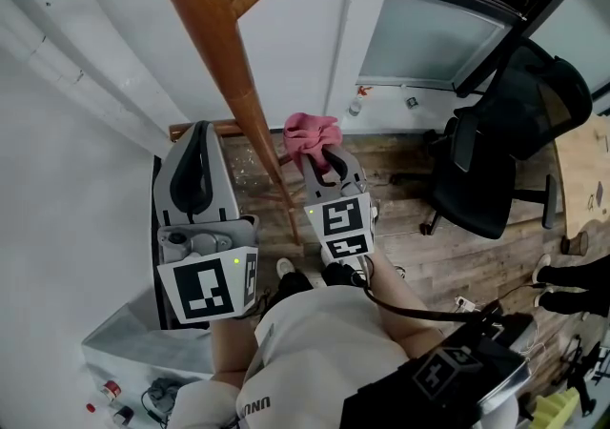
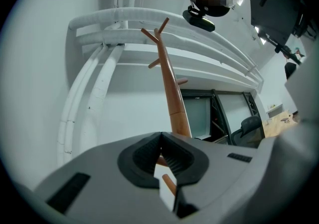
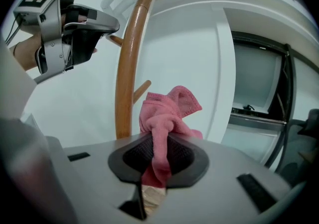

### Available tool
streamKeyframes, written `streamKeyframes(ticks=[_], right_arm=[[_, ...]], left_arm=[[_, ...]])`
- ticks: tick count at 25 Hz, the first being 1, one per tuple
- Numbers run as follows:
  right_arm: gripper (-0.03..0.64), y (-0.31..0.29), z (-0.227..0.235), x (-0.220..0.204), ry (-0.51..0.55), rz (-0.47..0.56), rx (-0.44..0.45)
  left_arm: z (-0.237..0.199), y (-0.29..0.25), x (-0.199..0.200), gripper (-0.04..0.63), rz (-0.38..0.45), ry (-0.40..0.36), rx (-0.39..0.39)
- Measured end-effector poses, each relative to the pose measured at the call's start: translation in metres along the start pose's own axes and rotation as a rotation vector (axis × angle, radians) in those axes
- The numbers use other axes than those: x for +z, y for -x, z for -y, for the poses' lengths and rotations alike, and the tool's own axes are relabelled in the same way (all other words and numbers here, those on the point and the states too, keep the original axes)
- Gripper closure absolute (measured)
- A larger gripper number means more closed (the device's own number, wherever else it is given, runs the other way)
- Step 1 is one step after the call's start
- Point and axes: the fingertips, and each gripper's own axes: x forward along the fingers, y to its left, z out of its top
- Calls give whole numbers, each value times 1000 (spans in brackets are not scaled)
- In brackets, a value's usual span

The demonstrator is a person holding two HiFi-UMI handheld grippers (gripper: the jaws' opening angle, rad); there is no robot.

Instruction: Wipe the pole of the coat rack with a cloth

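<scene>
While no wiping contact shows, I judge the task barely begun, with the whole length still to do: the pole (image 1: 212,27), a smooth, tapering round of varnished orange-brown wood, stands clear of the fabric. Left of the pole, the left gripper (image 1: 200,132) has its ribbed dark pads closed on a side peg (image 3: 115,40). Just right of the pole, the right gripper (image 1: 320,158) pinches a crumpled pink terry cloth (image 1: 312,132).

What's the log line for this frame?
right gripper: shut on cloth | cloth: right of pole, contact unclear | left gripper: shut, empty, left of pole
</scene>
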Motion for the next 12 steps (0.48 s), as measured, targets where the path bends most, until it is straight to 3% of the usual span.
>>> streamKeyframes(ticks=[12], right_arm=[[546,1,18,-1,-13,-5,-44]], left_arm=[[-3,2,0,580,1,-2,10]])
